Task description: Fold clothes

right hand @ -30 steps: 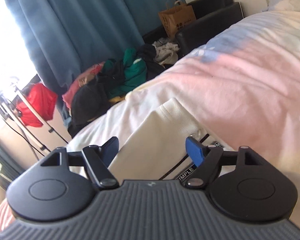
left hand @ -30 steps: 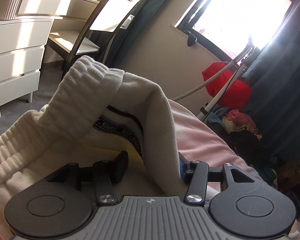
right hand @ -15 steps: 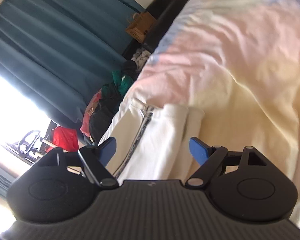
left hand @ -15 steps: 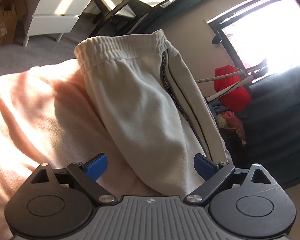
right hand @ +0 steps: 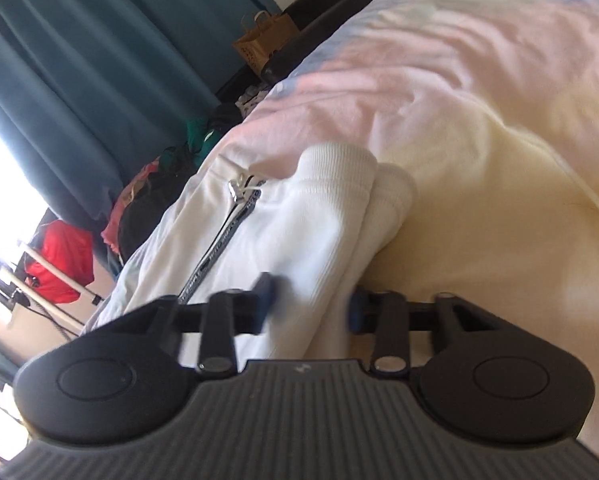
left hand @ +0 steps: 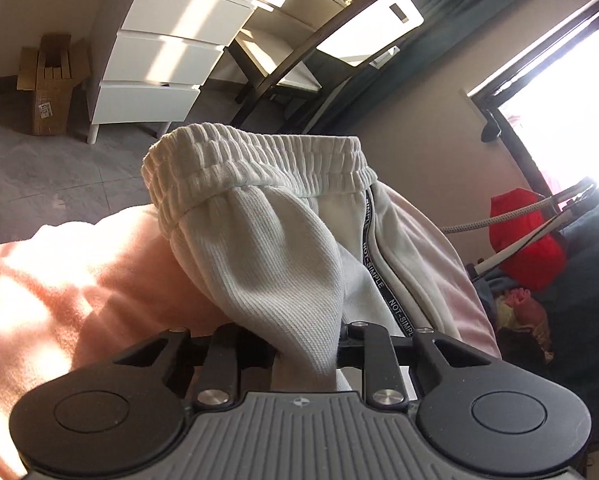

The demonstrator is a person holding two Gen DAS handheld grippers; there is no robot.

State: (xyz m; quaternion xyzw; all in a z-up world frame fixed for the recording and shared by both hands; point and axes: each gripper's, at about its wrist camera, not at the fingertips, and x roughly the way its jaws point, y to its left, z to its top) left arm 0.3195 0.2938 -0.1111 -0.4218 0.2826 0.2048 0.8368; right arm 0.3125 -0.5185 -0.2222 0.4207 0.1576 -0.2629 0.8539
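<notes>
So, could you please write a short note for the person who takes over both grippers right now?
Left gripper: jaws closing on a fold of the cream ribbed sweatpants.
Right gripper: jaws closing, the sweatpants' other end between them; the pads' contact is blurred.
The sweatpants lie on the pink and yellow bedcover, folded lengthwise, waistband at the left gripper's end.
Left: bring the ends together, flatten.

Cream-white ribbed sweatpants (left hand: 283, 256) lying on a pink and pale-yellow bedspread (right hand: 479, 92), elastic gathered waistband (left hand: 259, 160) raised at one end, black side tape lettered NOT-SIMPLE (left hand: 373, 264), ribbed cuffs (right hand: 359, 184) stacked side by side, fabric bunched
</notes>
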